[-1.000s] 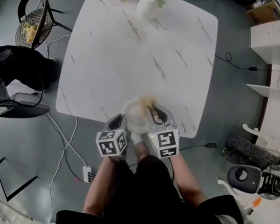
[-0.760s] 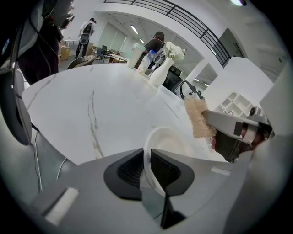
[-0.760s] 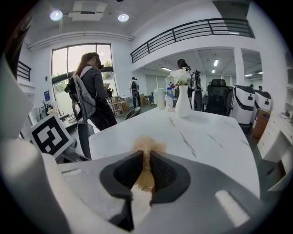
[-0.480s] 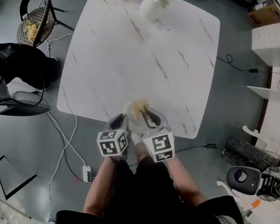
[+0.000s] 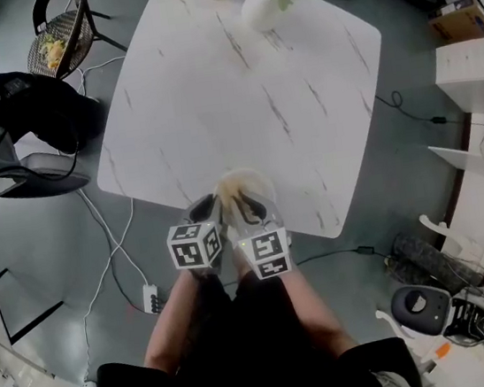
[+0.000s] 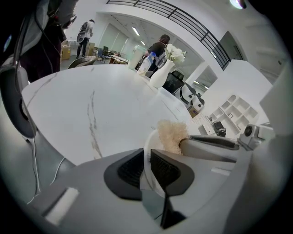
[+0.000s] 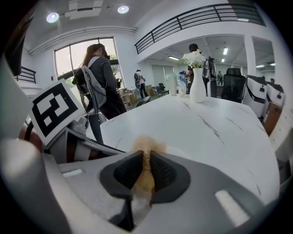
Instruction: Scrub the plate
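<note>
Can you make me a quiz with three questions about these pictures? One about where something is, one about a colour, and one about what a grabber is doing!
1. Where does the vase of flowers stand on the table?
A. at the end far from the person
B. right beside the plate
C. at the near edge, by the person

2. What colour is the scrubber?
A. blue
B. tan
C. green

3. What is the left gripper doing?
A. hanging open and empty
B. pinching the rim of the plate
C. holding a cup

Answers:
1 A: in the head view the vase stands at the far end of the table, and the plate is at the near edge.
2 B: its fluffy fibres look pale tan against the white plate.
3 B: the left gripper view shows the plate's rim between its two jaws.
</note>
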{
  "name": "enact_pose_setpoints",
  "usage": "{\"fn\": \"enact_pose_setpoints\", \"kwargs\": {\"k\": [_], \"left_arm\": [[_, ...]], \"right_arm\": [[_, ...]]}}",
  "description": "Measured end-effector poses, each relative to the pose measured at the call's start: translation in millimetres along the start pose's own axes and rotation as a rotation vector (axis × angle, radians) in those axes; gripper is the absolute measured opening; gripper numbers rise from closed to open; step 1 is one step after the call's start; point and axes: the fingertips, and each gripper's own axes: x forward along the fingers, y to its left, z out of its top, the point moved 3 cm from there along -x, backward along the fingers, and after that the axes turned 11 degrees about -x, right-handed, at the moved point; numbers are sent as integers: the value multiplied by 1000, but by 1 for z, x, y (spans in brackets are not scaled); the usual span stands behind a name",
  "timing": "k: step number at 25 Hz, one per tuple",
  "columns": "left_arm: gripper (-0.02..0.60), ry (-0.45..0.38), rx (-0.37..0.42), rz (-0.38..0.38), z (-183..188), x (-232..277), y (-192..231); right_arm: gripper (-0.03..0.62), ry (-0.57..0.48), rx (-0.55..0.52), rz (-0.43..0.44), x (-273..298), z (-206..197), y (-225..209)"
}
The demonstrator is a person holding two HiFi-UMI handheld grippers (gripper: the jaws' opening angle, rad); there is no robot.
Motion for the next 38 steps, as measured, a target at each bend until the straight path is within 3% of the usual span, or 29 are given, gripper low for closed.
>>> {"fn": "enact_pose_setpoints", "kwargs": {"k": [38], "left_arm": [[51, -6, 0, 5, 0, 2, -2]], "right_arm": [[54, 61, 24, -95, -30, -39, -32]]}}
